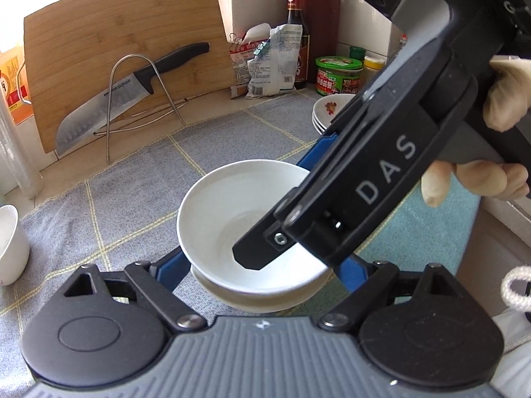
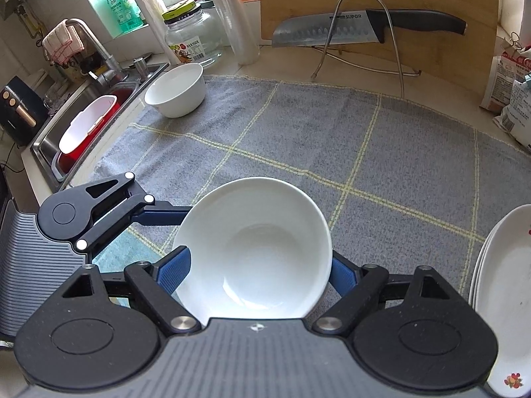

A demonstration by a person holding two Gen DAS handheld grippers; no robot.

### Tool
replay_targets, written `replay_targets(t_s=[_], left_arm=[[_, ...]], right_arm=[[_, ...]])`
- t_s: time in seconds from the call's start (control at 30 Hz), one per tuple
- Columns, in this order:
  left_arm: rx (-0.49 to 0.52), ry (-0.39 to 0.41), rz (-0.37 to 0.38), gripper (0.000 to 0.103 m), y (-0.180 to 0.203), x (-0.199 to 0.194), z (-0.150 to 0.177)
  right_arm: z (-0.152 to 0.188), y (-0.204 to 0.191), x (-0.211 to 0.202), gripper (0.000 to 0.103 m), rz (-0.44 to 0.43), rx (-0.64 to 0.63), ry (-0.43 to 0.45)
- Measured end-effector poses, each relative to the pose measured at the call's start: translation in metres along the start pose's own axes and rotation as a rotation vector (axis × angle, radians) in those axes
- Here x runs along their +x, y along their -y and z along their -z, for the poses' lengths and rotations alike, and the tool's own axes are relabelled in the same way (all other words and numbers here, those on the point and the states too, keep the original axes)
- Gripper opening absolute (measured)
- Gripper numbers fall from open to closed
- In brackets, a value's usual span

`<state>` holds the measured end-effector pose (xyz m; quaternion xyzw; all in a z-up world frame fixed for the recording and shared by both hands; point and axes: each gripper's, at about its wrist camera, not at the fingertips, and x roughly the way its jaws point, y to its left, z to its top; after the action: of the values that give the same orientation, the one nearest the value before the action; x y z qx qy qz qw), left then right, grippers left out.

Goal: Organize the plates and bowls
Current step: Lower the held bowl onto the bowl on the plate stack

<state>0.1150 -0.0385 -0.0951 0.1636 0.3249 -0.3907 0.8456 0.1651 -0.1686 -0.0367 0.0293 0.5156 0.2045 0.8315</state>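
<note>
Both grippers clamp white bowls: the right gripper [image 2: 255, 265] fingers hold the upper bowl [image 2: 255, 252], nested in the lower bowl [image 1: 265, 293] held by the left gripper [image 1: 262, 265], above the grey cloth [image 2: 365, 152] on the worktop.

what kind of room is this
Most likely a home kitchen counter: a steel sink with a faucet, a knife propped against a bamboo cutting board, and sauce bottles and jars by the wall.
</note>
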Motion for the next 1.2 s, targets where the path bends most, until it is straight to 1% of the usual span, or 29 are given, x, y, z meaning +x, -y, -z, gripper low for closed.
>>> replay_targets(t_s=[0.7,0.9,1.2], left_arm=[[0.018,-0.005,-0.008,0.092,0.0008,0.0013,0.0008],[0.027,-0.023,-0.002,0.094,0.0005,0.0026,0.0012],[0.027,-0.028,0.002,0.095,0.0002,0.0031,0.0019]], right_arm=[[-0.0004,0.0003,0.0032,0.091,-0.001,-0.004,-0.004],[-0.0005,-0.0007,0.0035,0.091,-0.001,-0.010,-0.010],[-0.0005,0.0001,0.0002,0.091,0.007,-0.006,-0.002]])
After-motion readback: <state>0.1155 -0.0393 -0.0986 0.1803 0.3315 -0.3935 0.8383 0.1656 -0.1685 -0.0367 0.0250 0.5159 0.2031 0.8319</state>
